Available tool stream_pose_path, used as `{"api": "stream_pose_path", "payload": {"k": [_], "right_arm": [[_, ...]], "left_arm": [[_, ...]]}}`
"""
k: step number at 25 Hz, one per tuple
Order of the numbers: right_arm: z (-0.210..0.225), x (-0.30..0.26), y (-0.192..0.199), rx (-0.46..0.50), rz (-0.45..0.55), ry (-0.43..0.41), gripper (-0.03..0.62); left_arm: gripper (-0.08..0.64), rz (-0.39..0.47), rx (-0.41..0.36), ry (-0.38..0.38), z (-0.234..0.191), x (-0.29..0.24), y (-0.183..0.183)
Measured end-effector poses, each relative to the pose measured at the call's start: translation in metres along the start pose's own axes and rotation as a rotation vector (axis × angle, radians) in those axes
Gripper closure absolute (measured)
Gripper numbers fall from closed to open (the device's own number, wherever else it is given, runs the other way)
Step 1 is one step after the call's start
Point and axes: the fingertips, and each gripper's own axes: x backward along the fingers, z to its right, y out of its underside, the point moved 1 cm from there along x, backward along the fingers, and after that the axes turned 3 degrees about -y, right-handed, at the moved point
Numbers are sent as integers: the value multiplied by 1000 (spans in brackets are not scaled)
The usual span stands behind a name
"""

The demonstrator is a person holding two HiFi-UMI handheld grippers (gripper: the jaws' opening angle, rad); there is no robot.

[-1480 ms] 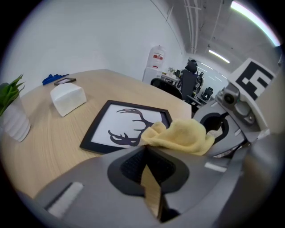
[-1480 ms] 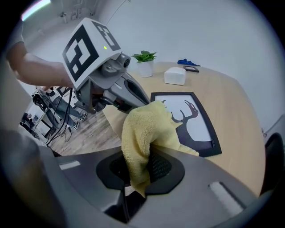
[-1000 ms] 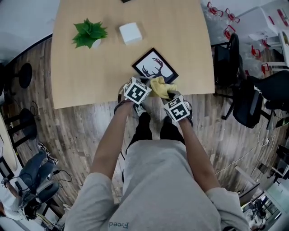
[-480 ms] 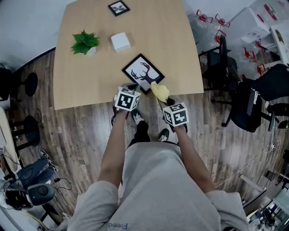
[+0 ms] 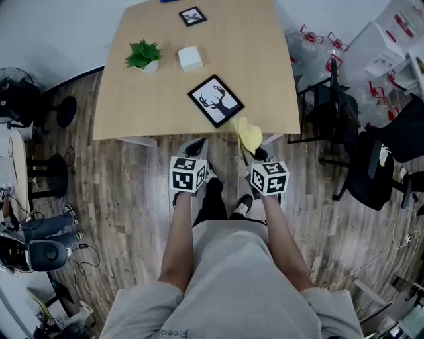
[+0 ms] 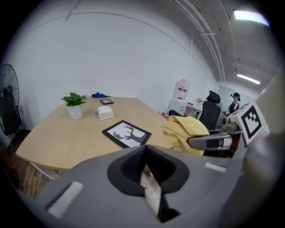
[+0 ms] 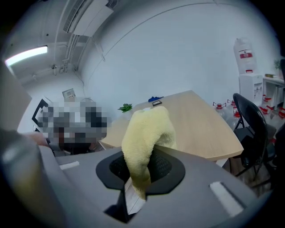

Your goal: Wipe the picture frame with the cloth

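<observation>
We read the right gripper as clamped on the yellow cloth, which bunches up out of the jaws and hides whatever is straight ahead of them in the right gripper view. The left gripper has its jaws pressed together with nothing between them. Both are off the near edge of the table, above the wood floor, with no contact on anything. The picture frame, a black border with a deer print, lies flat on the table ahead of both jaws, a little left of the left jaws' line in the left gripper view, and apart from the cloth. We judge the step as cloth in hand and not applied. The next move calls for carrying the right jaws forward and a bit to their left, then down so the cloth lies flat on the glass; the left jaws could pin a frame corner, since a light frame may slide on a smooth top. Farther beyond the jaws are a white box, a potted plant and a small second frame. The room has a pale wall, office chairs to the right of the jaws and a fan to the left.
</observation>
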Motion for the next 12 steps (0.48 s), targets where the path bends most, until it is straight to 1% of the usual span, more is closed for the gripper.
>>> {"api": "stream_pose_path", "payload": {"k": [7,10,12], "right_arm": [[-16,28,11,30,34,-31,541],[-18,41,10,15,66,-31,541],[-21,49,10,9,86,-33,541]], "left_arm": [[508,101,5,-47,21,42,5],[508,157,25,-65,25,58,2],[508,178,35,-73,27,67,4]]}}
